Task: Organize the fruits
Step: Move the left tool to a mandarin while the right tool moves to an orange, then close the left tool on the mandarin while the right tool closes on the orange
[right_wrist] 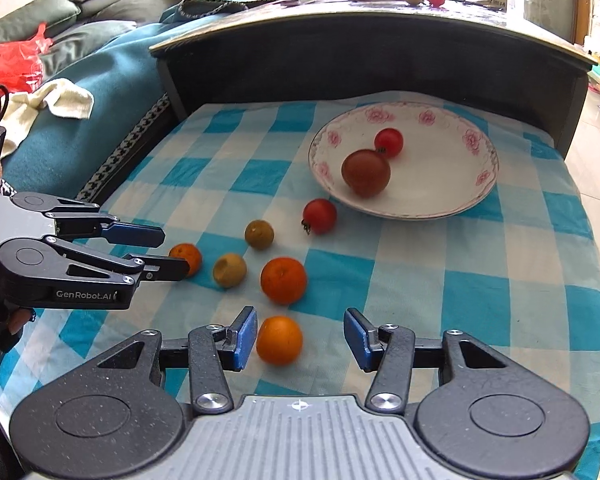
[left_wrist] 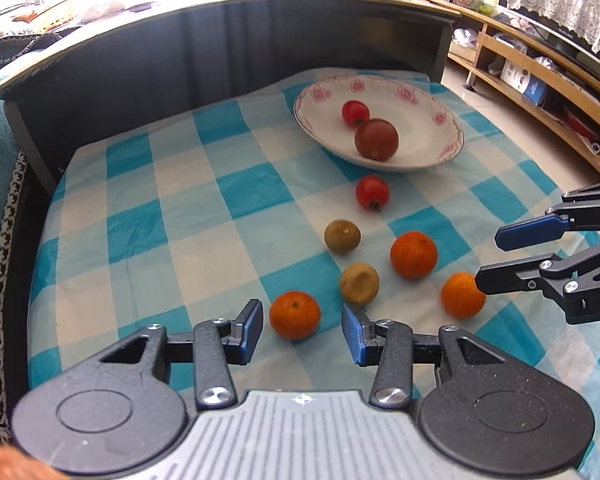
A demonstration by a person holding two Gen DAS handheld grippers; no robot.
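Observation:
A white flowered plate (left_wrist: 432,104) (right_wrist: 452,196) holds a small red tomato (left_wrist: 355,113) and a dark red fruit (left_wrist: 376,139). On the checked cloth lie a red tomato (left_wrist: 372,193), a green-brown fruit (left_wrist: 342,236), a tan fruit (left_wrist: 359,283) and three oranges. My left gripper (left_wrist: 302,326) is open around the nearest orange (left_wrist: 295,314). My right gripper (right_wrist: 300,336) is open with another orange (right_wrist: 279,340) between its fingers, close to the left one. The third orange (right_wrist: 283,280) lies between them.
A dark raised board (left_wrist: 220,48) walls the back of the cloth. A teal sofa with cloths (right_wrist: 80,80) is on the left. A wooden shelf unit (left_wrist: 540,80) stands at the right over tiled floor.

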